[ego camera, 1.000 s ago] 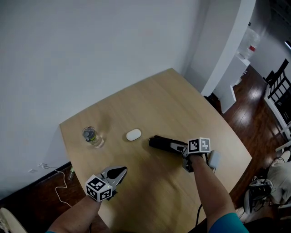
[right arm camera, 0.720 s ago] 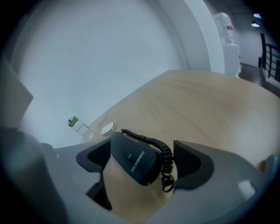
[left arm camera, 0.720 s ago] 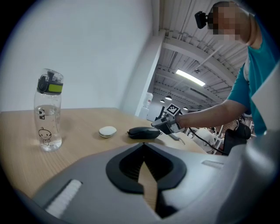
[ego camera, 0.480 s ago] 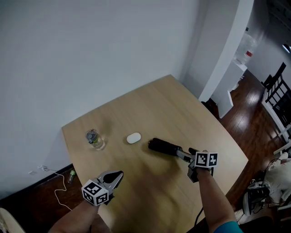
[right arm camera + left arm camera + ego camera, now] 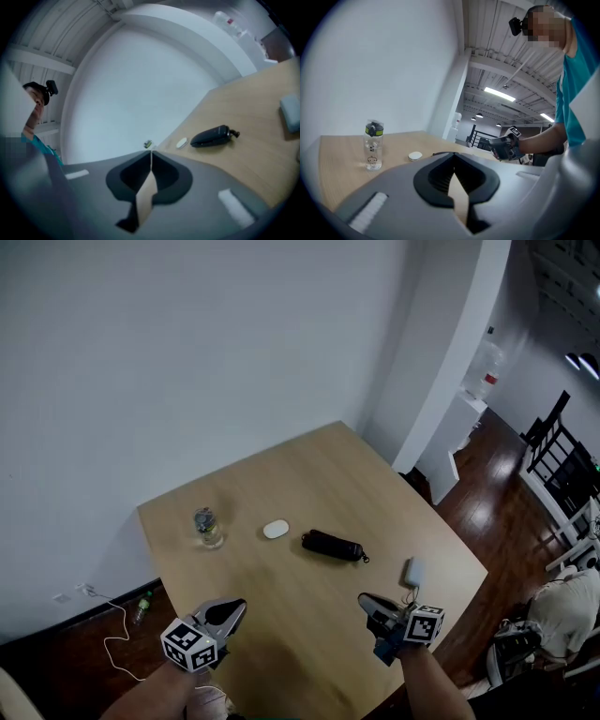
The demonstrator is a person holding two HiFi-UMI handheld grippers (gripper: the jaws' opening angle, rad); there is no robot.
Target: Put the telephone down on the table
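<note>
Telephone (image 5: 332, 546) beside white disc (image 5: 276, 530); bottle (image 5: 207, 526) nearby

My left gripper (image 5: 453, 157), jaws together on nothing, faces a water bottle (image 5: 372, 145) and a white puck (image 5: 415, 155) standing on the surface (image 5: 342, 157).

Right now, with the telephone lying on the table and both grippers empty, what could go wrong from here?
1. The small grey item lies close to the right gripper, towards the edge of the table; a careless swing might push it off.
2. The water bottle stands upright ahead of the left gripper; a forward sweep could tip it.
3. The telephone has a cord stub at its near end, which might snag a jaw that reaches in again.
</note>
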